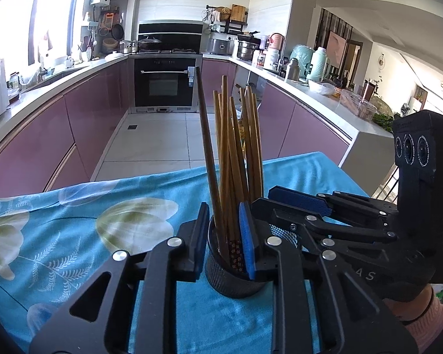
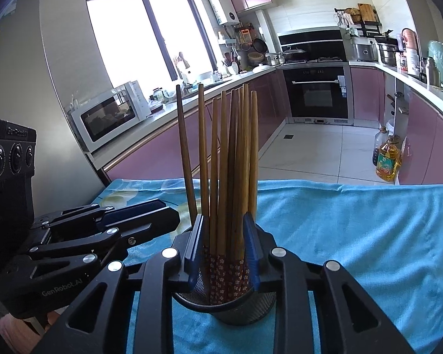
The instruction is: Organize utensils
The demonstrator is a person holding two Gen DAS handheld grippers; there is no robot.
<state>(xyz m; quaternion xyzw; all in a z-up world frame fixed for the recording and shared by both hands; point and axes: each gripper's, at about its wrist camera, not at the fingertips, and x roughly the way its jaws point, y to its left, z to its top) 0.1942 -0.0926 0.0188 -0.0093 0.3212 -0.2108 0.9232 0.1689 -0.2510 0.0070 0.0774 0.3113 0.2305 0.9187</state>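
Chopsticks [image 1: 230,159]: upright bundle in black mesh cup [image 1: 221,268], mid-table.
Left gripper [image 1: 223,242]: pads either side of cup's top; grip on it cannot be told.
Right gripper [image 2: 223,242]: pinching bundle above cup rim.
Obstruction: each claw crowds the other, at 3 and 9 o'clock.
Surface: blue floral cloth [image 1: 73,230], far edge at 12 o'clock.
Room: pink-cabinet kitchen, oven [image 1: 165,84] at 12.

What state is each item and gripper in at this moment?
Black mesh metal cup: upright on the cloth.
Brown wooden chopsticks: standing bunched inside the cup.
Left gripper: fingers around the chopsticks at the cup.
Right gripper: fingers bracketing the bunch.
Blue floral cloth: spread out, slightly wrinkled.
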